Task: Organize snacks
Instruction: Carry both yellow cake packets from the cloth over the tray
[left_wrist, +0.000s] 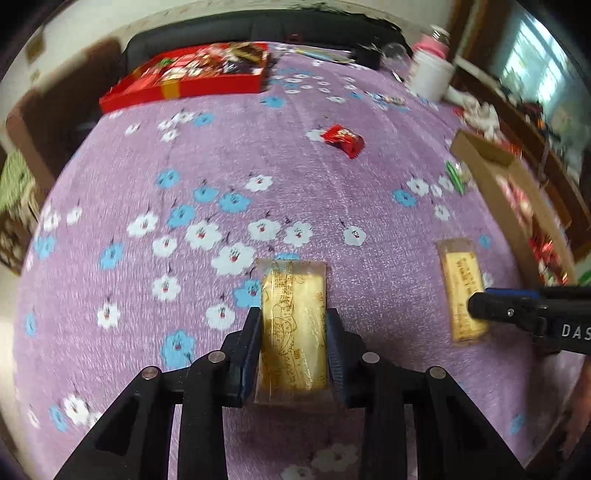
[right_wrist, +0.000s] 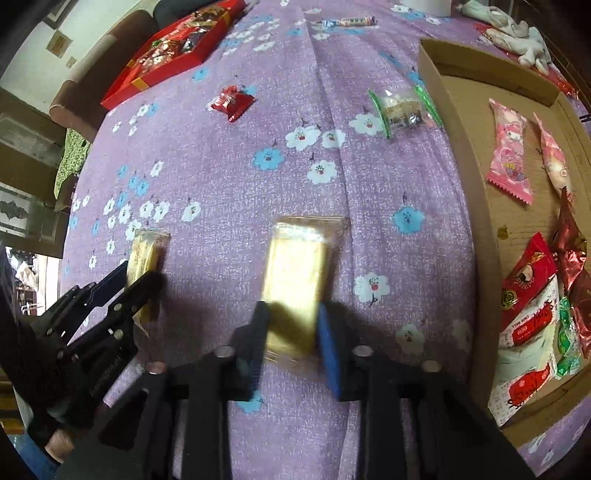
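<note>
With each gripper's jaws closed on a yellow cake, left gripper (left_wrist: 293, 347) on the left cake (left_wrist: 293, 325), right gripper (right_wrist: 291, 332) on the right cake (right_wrist: 295, 280), both on the counter (left_wrist: 258, 166), lift straight before heading to the tray (right_wrist: 476, 229).

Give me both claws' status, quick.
Left claw: closed on a yellow wrapped cake.
Right claw: closed on the other yellow wrapped cake.

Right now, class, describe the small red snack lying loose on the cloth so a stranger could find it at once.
Start at the purple flowered tablecloth. Between the red gift box at its far left and the cardboard tray on the right lies the small red snack. It alone is shiny red; the nearby loose packets are yellow or green-edged.
</note>
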